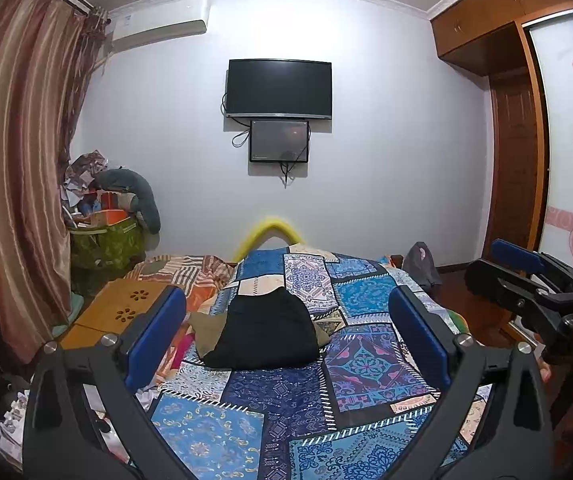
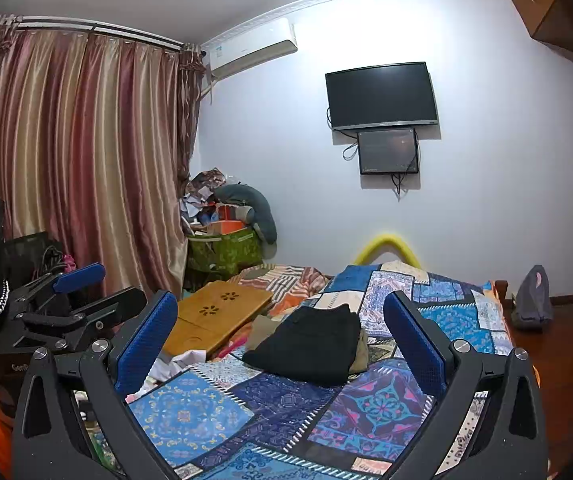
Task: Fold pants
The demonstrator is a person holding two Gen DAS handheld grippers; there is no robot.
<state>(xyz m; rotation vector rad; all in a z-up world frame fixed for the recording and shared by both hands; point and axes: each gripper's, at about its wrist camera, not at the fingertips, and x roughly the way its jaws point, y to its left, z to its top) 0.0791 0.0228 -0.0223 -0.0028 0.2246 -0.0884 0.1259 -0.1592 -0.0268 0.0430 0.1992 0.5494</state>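
Left wrist view. My left gripper (image 1: 286,340) is spread wide with nothing between its blue pads; the right gripper (image 1: 526,276) shows at the frame's right edge, its jaws parted. A green fabric bin (image 1: 106,242) in the far left corner overflows with boxes, papers and a grey plush. The black pants (image 1: 266,332) lie folded on the blue patchwork bedspread (image 1: 366,364), partly over a khaki garment (image 1: 206,330).

Right wrist view. My right gripper (image 2: 282,340) is likewise wide open and empty; the left gripper (image 2: 82,292) appears at left. The pants (image 2: 310,344) sit mid-bed beside a wooden lap desk (image 2: 214,316). Striped curtains (image 2: 78,152), a wall-mounted TV (image 2: 382,96) and an air conditioner (image 2: 254,50) bound the room.
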